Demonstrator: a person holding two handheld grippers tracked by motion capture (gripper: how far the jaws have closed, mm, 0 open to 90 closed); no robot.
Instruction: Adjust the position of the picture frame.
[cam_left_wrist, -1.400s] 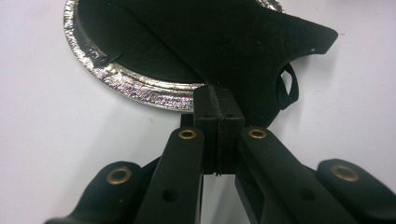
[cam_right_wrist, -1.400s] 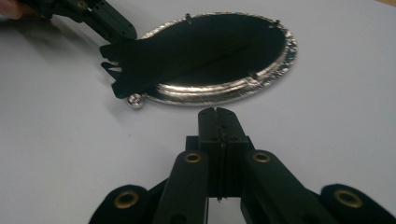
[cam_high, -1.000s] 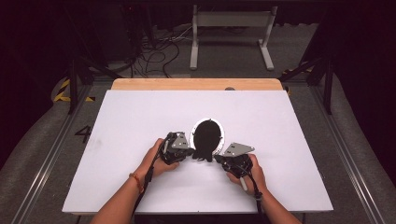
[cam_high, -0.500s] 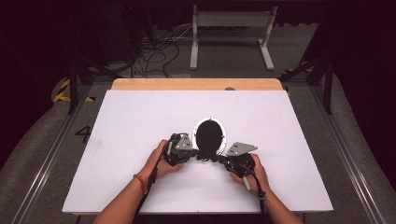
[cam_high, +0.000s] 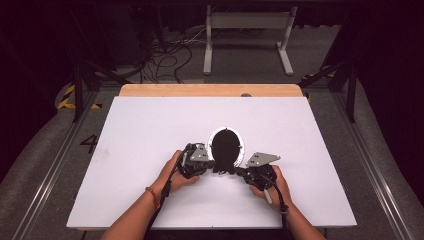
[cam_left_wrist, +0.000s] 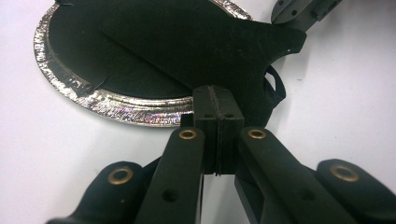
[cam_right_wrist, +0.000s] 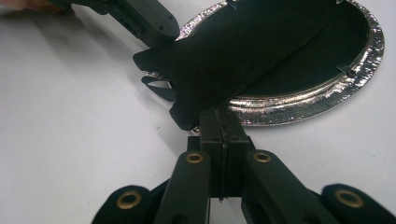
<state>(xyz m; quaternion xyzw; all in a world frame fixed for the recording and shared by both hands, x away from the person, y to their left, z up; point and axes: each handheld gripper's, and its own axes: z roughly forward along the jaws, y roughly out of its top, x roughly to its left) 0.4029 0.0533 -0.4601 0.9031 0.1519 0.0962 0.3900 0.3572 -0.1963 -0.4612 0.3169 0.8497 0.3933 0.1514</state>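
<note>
Cloth (cam_high: 225, 150), one black piece, lies over the one shiny foil plate (cam_high: 241, 145) in the middle of the white bench (cam_high: 150, 130). You hold its near edge with both: left gripper (cam_left_wrist: 215, 100) fingers pinch one corner, right gripper (cam_right_wrist: 223, 116) fingers pinch the other. Grabbing looks done; lifting or spreading it is left.
</note>
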